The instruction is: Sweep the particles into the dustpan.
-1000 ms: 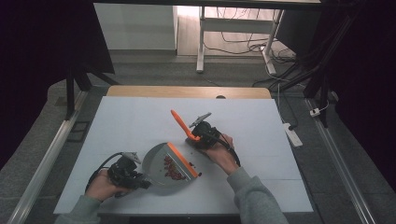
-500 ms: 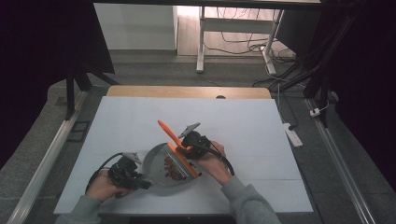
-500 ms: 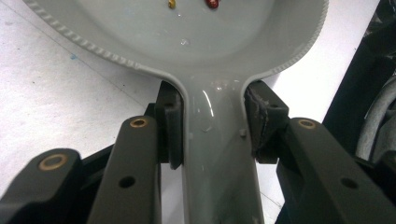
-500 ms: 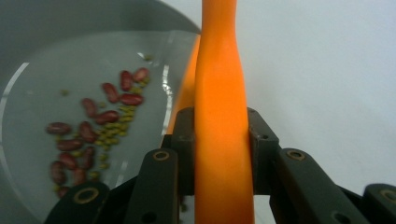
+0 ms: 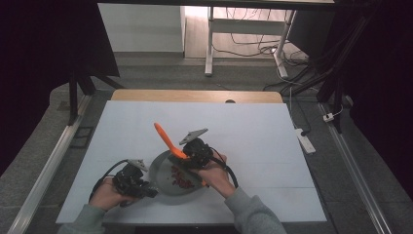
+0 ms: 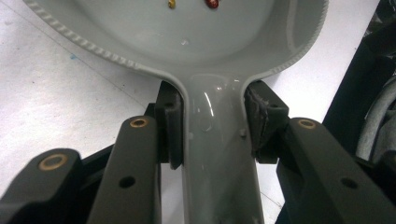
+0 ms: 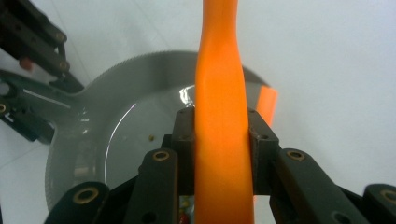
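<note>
Starting at your left: your left gripper (image 5: 139, 183) is clamped on the handle of the shallow grey pan with the ridged rim (image 6: 140, 67), its pads pressing both sides of the handle where it meets the bowl. That pins the pan flat on the white table top (image 5: 253, 131), near your edge of it.

In the middle, a small heap of red and yellowish food pieces (image 5: 181, 178) lies on the pan floor, toward its right half; you can see two of them (image 6: 212, 3) from the left gripper view as well.

To the right, your right gripper (image 5: 187, 157) holds the long orange plastic spatula (image 7: 219, 140) tight by its shaft, the handle slanting up and away to the left over the pan's far rim. The blade end points down into the pan, by the food.

You look to be mid-stir or mid-scrape. The next move calls for keeping the left grip firm so the pan cannot swivel, and sweeping the blade low along the floor, gently enough that no pieces hop over the shallow rim.
</note>
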Tool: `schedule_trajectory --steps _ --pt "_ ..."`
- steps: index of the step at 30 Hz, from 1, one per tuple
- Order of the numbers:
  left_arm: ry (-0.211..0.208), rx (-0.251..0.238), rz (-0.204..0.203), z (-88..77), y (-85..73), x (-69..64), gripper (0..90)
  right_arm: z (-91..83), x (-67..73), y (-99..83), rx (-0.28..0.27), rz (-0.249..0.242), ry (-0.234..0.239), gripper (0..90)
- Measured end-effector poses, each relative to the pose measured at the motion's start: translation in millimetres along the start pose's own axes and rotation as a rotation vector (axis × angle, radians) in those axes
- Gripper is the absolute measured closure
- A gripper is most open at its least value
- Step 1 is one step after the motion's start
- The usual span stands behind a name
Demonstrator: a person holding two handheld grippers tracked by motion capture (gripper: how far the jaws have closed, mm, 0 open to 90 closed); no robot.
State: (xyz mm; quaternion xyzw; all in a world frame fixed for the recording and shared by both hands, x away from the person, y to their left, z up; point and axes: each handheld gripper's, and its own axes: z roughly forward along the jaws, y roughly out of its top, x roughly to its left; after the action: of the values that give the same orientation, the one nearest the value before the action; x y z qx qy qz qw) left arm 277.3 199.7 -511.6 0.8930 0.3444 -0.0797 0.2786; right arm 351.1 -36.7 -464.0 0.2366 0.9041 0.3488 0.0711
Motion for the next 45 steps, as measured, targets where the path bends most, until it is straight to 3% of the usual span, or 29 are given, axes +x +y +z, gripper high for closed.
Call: schedule_trajectory --steps 11,19,25,35,45 --pt "-0.001 -0.007 0.006 -1.5 -1.4 -0.1 61.8 -31.9 -23.8 -16.8 -0.031 0.05 -0.078 71.0" --pt "0.01 -0.022 -0.001 -2.8 -2.7 0.3 61.8 -44.0 -37.2 -36.9 -0.028 0.085 -0.104 71.1" --pt "-0.005 -0.036 -0.004 -5.7 -6.6 2.6 61.8 -50.8 -44.4 -48.4 -0.028 0.11 -0.119 71.0" --pt "-0.004 -0.043 0.001 -12.8 -16.7 1.8 61.8 -50.9 -42.9 -59.1 -0.004 0.115 -0.13 71.1" --pt "0.0 -0.004 0.043 -9.9 -19.1 -10.6 61.8 -45.9 -34.2 -64.8 0.026 0.112 -0.13 71.1"
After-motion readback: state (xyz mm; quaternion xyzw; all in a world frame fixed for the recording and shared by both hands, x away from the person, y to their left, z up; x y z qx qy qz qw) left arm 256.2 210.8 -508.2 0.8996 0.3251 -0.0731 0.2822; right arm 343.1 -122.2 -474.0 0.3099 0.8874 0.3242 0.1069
